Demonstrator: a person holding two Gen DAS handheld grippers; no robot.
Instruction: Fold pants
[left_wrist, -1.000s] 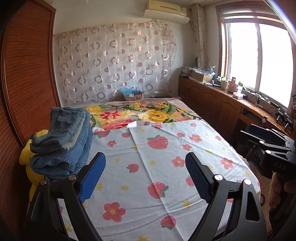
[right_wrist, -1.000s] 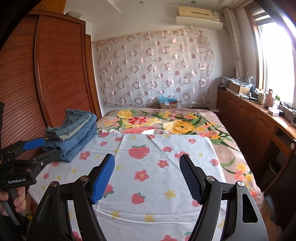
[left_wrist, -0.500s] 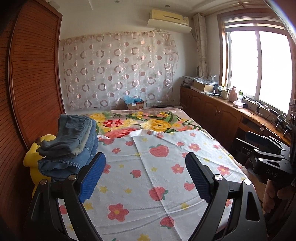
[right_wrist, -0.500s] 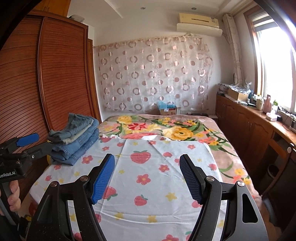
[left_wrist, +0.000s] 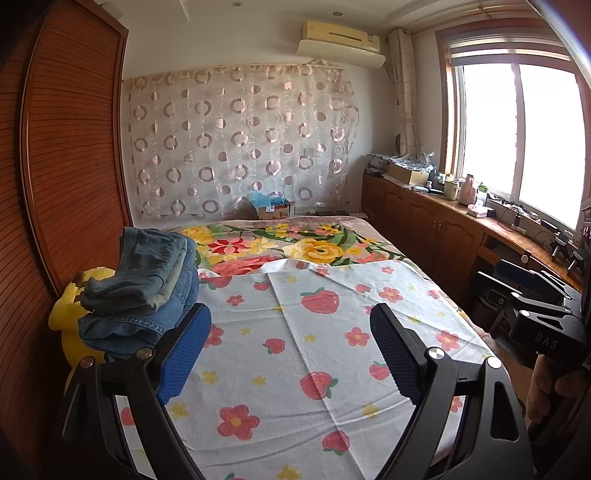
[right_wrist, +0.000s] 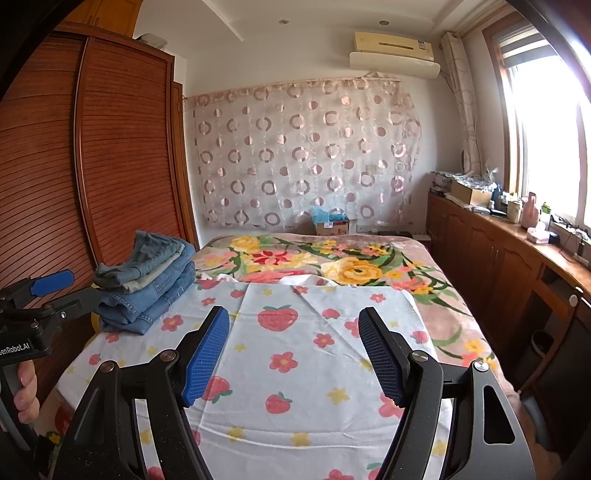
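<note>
- Both views have tipped upward since the earlier frames: more ceiling shows, and the denim sits lower in each picture. The cloth and the stack lie as they did.
- We hold the left gripper and right gripper above the strawberry-print cloth — neither touches it.
- Folded jeans are stacked ahead and to the left of the left tongs, at the bed's left edge, partly over a yellow plush toy. From the right tongs the same stack lies well off to the left.
- Step in hand, as we judge it: between garments. No pants lie spread on the cloth in front of us.
- Next move calls for fetching a pair and laying it flat on the cloth. Whether one comes off this stack we cannot tell.
- Tongs: both sets stand wide apart and empty, blue pads clear of everything.
</note>
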